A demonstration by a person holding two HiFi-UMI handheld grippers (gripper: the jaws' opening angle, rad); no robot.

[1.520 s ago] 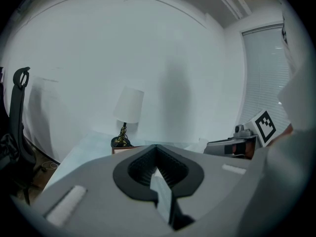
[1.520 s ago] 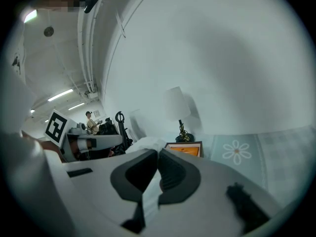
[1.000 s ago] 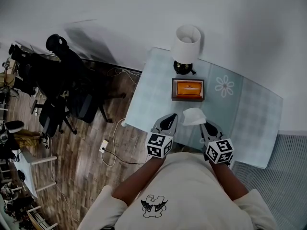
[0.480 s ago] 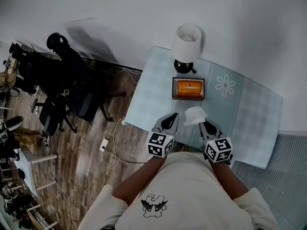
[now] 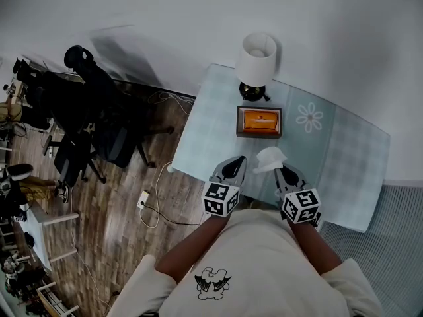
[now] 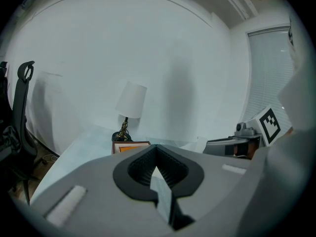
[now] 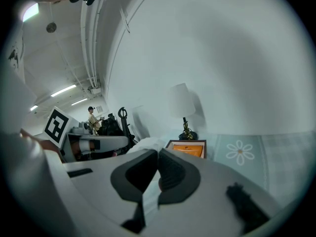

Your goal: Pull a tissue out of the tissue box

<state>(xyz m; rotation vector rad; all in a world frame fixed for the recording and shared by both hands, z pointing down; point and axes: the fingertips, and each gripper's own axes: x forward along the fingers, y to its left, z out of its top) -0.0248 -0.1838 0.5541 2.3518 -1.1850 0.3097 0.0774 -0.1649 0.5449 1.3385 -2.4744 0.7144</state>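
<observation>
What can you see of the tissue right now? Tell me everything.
The tissue is a single white sheet of thin, soft paper, crumpled into a loose puff. It is fully out of the tissue box and sits apart from it, on the side nearer the person, over the pale table. The right gripper is shut on its near edge, and nothing else holds it. I cannot tell whether its underside brushes the table.

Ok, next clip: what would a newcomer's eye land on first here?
Probably the white tissue pinched in the right tongs, clear of the box and near the front edge of the pale blue table. Behind it sits the tissue box with its orange top, and a white-shaded lamp stands at the table's far edge by the wall.
</observation>
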